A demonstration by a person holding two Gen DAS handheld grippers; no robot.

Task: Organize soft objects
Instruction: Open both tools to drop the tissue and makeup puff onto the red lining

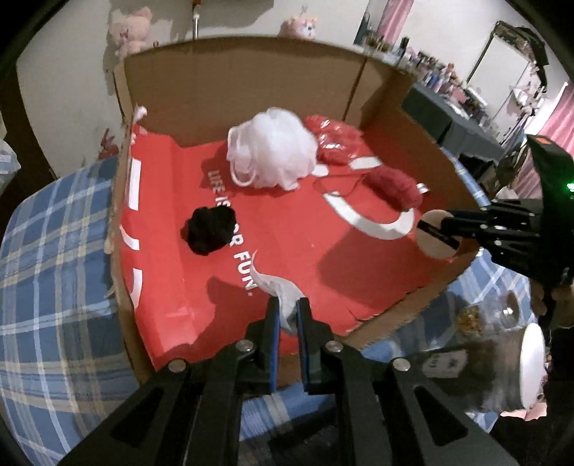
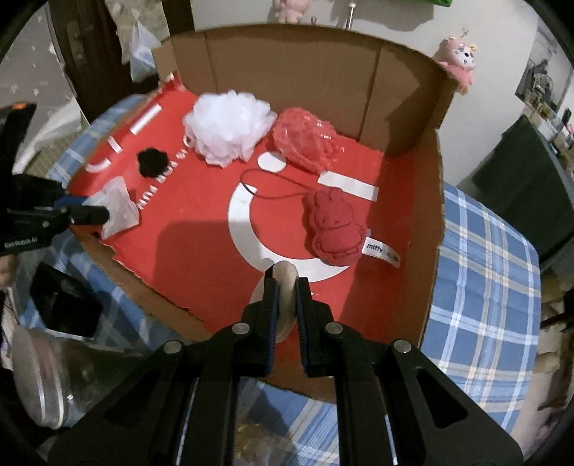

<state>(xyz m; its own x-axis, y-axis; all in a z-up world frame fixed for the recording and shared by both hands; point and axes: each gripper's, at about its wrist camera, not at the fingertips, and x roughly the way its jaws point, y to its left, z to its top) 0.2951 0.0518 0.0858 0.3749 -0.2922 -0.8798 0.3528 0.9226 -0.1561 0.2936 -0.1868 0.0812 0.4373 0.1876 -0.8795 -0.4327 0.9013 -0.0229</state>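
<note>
A cardboard box [image 1: 201, 79] [image 2: 297, 68] lined with a red printed sheet holds a white mesh pouf [image 1: 272, 148] [image 2: 227, 123], a red mesh pouf [image 1: 337, 141] [image 2: 305, 139], a red plush toy [image 1: 394, 186] [image 2: 333, 229] and a black fluffy ball [image 1: 210, 230] [image 2: 153, 162]. My left gripper [image 1: 287, 308] [image 2: 102, 214] is shut on a pale translucent pouch [image 1: 281, 292] [image 2: 118, 208] above the box's near left edge. My right gripper [image 2: 286, 286] [image 1: 425, 226] is shut on a round beige powder puff [image 2: 286, 279] [image 1: 436, 234] over the box's near right edge.
The box rests on a blue plaid cloth [image 1: 53, 269] [image 2: 484, 269]. A clear jar with a white lid [image 1: 516, 362] [image 2: 46, 380] lies just in front of the box. A dark square object [image 2: 68, 304] sits near it. Pink plush toys [image 1: 131, 28] [image 2: 459, 59] stand behind the box.
</note>
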